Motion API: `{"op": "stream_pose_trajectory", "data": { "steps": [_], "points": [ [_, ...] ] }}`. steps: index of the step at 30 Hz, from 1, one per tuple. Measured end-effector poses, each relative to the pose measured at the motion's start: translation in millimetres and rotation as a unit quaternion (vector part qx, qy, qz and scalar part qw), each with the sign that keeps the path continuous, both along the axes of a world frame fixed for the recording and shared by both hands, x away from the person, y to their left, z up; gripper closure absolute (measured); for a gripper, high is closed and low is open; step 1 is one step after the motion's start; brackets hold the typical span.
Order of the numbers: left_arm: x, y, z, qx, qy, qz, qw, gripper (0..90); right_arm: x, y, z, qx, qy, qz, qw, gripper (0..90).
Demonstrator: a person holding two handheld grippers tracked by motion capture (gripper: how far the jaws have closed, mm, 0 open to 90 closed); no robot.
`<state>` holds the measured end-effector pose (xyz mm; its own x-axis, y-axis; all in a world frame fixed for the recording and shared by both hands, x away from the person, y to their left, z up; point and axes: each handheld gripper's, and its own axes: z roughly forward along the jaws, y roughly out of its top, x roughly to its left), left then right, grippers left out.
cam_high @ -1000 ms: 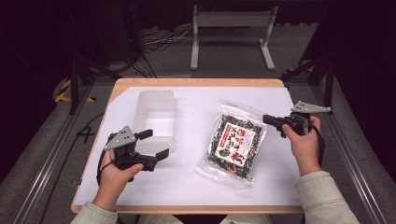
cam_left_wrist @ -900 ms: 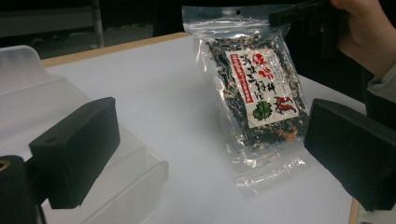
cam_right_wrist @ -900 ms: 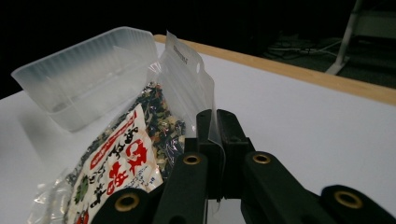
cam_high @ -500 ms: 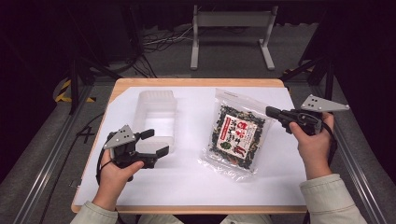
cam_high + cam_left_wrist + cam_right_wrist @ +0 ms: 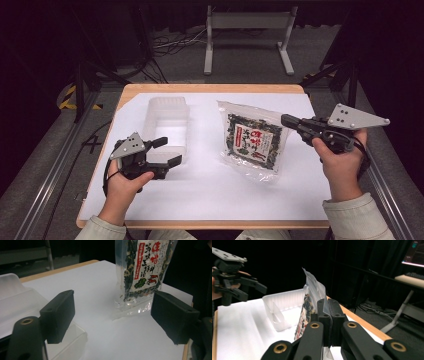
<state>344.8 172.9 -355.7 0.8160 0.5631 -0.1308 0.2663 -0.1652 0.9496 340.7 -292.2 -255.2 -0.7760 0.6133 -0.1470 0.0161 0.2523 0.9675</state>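
High view: right gripper (image 5: 286, 120) is pinching the seaweed bag (image 5: 253, 141) by its right edge, centre-right of frame. Left gripper view: jaws are standing wide apart beside the clear container (image 5: 15, 300), lower left. Right gripper view: jaws are clamping film. Judgement: lifting slowly should be preventing slip.

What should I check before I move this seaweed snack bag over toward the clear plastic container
1. Right gripper shut on the seaweed bag: ok, the jaws pinch its clear edge.
2. Bag lifted off the table: partly, its right edge is raised and the lower end still touches the white sheet.
3. Clear plastic container free to receive: ok as far as the high view shows, nothing visible inside.
4. Left gripper out of the path: not ok, it sits open right at the container's near end.
5. Bag sealed: cannot tell.
6. Grip firmness: cannot tell; only a thin edge is held.
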Motion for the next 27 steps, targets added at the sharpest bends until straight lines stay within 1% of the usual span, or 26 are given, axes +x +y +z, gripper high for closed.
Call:
{"op": "stream_pose_trajectory", "data": {
  "steps": [2, 5, 7, 13, 16, 17, 18, 20, 27],
  "points": [
    [0.5, -0.7, 1.2, -0.005, -0.007, 0.001, 1.0, 15.5, -3.1, 3.2, 5.4, -0.002, -0.008, 0.004, 1.0, 90.0],
    [2.0, -2.2, 3.1, -0.017, -0.017, 0.001, 0.9997, 13.0, -4.3, 6.1, 10.3, -0.001, -0.013, 0.009, 0.9999, 90.0],
    [3.2, -4.6, 4.3, -0.025, -0.014, -0.007, 0.9996, 13.2, -4.6, 9.1, 13.8, 0.004, -0.016, 0.016, 0.9997, 90.0],
    [5.0, -14.1, 9.2, -0.025, -0.021, -0.015, 0.9994, 14.0, -4.3, 18.1, 19.3, 0.01, -0.02, 0.03, 0.9993, 90.0],
    [5.6, -18.7, 13.4, -0.031, -0.023, -0.022, 0.999, 14.0, -3.8, 24.4, 21.7, 0.017, -0.016, 0.043, 0.9988, 90.0],
    [6.0, -20.4, 15.0, -0.034, -0.027, -0.023, 0.9988, 14.0, -3.5, 26.6, 22.4, 0.019, -0.015, 0.047, 0.9986, 90.0],
    [5.7, -21.5, 15.7, -0.037, -0.025, -0.026, 0.9987, 14.1, -3.4, 29.5, 23.2, 0.021, -0.015, 0.052, 0.9983, 90.0],
    [6.3, -24.6, 17.7, -0.038, -0.03, -0.029, 0.9984, 14.2, -3.8, 34.2, 24.5, 0.024, -0.015, 0.059, 0.9978, 90.0],
    [7.6, -33.8, 20.1, -0.044, -0.03, -0.04, 0.9978, 14.2, -7.1, 50.1, 29.9, 0.026, -0.024, 0.083, 0.9959, 90.0]
  ]
}}
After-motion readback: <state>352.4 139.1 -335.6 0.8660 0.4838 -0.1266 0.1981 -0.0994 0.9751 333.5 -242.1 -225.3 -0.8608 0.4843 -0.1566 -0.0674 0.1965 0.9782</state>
